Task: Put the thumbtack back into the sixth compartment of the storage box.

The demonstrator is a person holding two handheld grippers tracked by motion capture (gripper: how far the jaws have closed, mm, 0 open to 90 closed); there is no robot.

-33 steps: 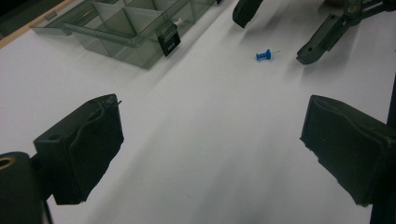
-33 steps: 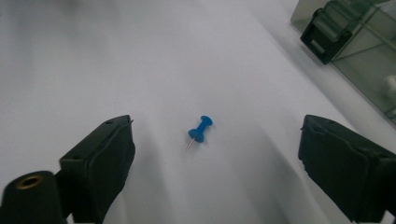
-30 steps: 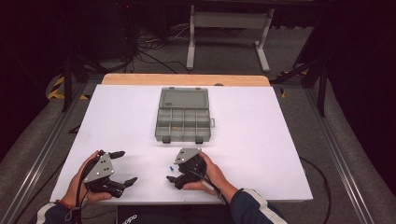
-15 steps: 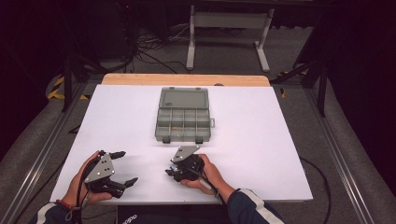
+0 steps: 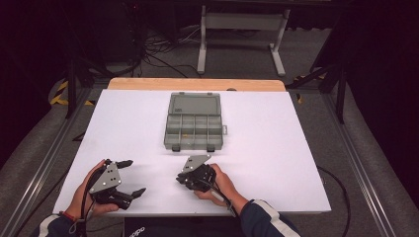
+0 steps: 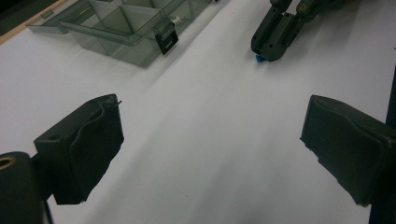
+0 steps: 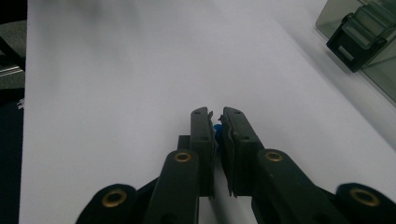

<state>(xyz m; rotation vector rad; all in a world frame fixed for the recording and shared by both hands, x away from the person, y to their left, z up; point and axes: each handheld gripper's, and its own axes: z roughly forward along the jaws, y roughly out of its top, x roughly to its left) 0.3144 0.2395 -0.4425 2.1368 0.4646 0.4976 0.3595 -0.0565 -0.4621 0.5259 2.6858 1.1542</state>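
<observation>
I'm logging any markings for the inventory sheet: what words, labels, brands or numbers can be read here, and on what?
No text can be read with certainty.
White lettering on the dark object at the table's near edge: too blurred to read.
Compartment box, its black latch: no label to be seen.
Left gripper and right gripper, shut on a small blue piece: no markings to be seen.

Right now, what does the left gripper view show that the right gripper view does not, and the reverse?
The left gripper view alone shows the left gripper with its jaws wide apart over bare table, the open compartments of the organizer box, and the right gripper from outside, a blue bit at its tip. The right gripper view alone shows its jaws from behind, closed on that small blue piece, and the table's left edge. Both share the white table, the box's black latch, and the blue piece.
</observation>
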